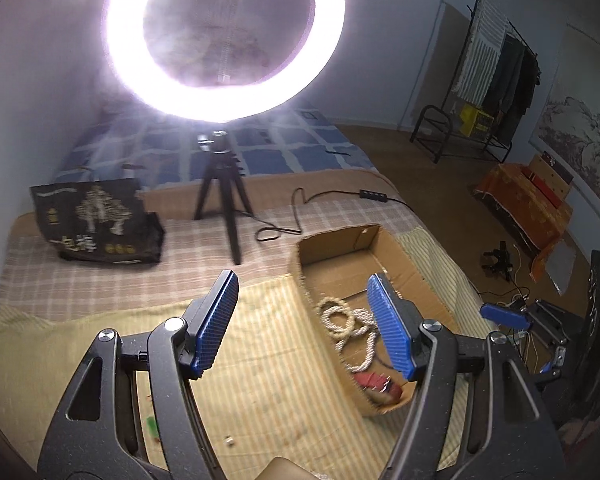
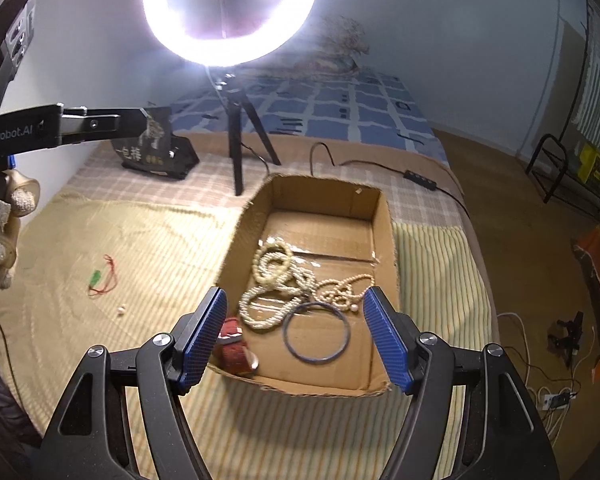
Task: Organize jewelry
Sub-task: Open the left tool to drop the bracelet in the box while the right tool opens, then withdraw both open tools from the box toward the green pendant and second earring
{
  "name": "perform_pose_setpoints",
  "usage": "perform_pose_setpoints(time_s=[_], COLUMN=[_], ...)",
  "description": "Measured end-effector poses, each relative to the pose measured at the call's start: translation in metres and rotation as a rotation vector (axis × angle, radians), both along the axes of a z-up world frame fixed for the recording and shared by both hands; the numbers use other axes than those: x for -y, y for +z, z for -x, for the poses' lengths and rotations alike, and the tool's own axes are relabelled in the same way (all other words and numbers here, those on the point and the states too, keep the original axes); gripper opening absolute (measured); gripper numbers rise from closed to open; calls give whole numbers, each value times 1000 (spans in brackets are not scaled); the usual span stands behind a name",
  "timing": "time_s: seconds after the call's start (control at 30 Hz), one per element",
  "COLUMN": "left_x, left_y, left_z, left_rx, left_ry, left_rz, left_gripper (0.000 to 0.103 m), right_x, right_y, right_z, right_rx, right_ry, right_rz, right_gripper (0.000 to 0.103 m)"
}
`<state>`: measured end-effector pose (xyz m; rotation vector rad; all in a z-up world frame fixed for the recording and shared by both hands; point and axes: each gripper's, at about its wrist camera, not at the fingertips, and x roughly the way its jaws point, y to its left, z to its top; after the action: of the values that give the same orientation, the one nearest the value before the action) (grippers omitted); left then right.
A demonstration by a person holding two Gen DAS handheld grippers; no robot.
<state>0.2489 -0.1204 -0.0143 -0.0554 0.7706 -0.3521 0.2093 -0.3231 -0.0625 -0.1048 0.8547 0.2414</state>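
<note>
Both tools stand wide and empty above the bed (image 2: 148,240). My right tool (image 2: 296,336) hovers over the near end of the cardboard box (image 2: 384,216), where the pearl strands (image 2: 276,280), a dark bangle (image 2: 316,332) and a red pouch (image 2: 236,350) already lie. My left tool (image 1: 304,320) hangs just left of the box. Still loose on the striped mat are a green pendant on red cord (image 2: 100,278) and a small white bead (image 2: 121,311). I judge these the next pick: I should approach low, close the fingers on the pendant body rather than the thin cord, and lift slowly so the cord trails free.
</note>
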Motion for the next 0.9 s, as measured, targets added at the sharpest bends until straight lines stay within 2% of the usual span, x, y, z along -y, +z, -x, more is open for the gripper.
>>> perform_pose_setpoints(time_s=[0.17,0.27,0.37,0.7,0.83,0.9], left_x=[-38,-60,-84,-152,-163,-166], left_y=[7,7,1,-40,-59,-72], left_z=[17,27,37,54,53,53], left_rx=[13,11,-2,-108,-172,-209], left_ry=[32,55,81,168,180,180], left_rz=[-14,-18,-22,5,22,24], left_gripper=[69,69,69,68,53,49], right_x=[-14,-24,-35,-93,-113,-122], right_y=[9,13,13,-8,-23,-31], right_z=[7,11,14,22,23,23], right_rx=[29,46,52,-15,-61,-78], right_ry=[19,53,85,209,257,278], right_rz=[-23,-72,-103,-92,-83,-80], right_gripper=[70,70,70,70,70,70])
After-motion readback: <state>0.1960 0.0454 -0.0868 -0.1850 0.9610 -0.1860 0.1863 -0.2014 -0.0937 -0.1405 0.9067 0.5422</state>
